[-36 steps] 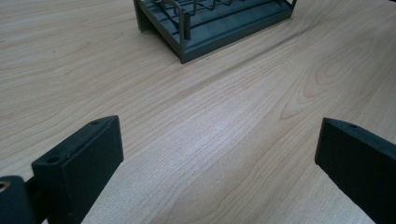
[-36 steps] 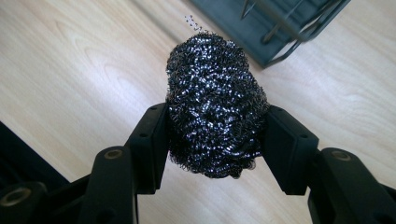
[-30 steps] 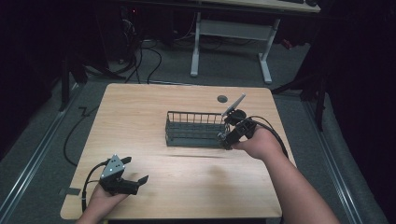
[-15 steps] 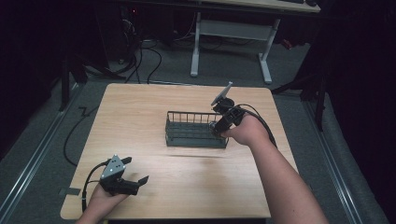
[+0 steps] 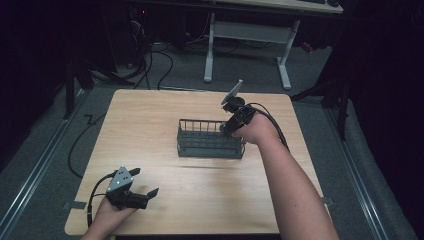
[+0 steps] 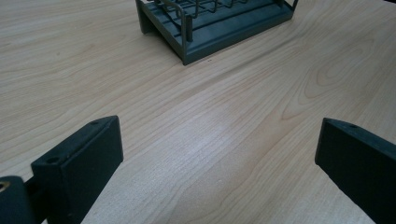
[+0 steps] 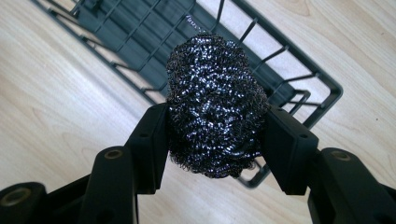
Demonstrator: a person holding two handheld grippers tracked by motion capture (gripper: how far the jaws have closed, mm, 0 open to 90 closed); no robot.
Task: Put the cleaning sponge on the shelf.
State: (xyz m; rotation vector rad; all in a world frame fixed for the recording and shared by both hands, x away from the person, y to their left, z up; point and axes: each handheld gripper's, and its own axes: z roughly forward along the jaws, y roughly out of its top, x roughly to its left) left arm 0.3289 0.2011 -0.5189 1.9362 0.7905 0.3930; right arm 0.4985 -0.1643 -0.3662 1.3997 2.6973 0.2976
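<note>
Right gripper (image 7: 217,135) jaws clamp steel scourer (image 7: 215,102), seemingly above wire basket (image 7: 299,70) corner.

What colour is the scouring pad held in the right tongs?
Dark, shiny metallic grey-black scouring pad, clearest in the right gripper view.

The wire rack (image 5: 211,139) sits on the table (image 5: 150,120), right of centre; steel scourer (image 7: 215,105) above its corner; left gripper (image 5: 145,192) near the front-left.
</note>
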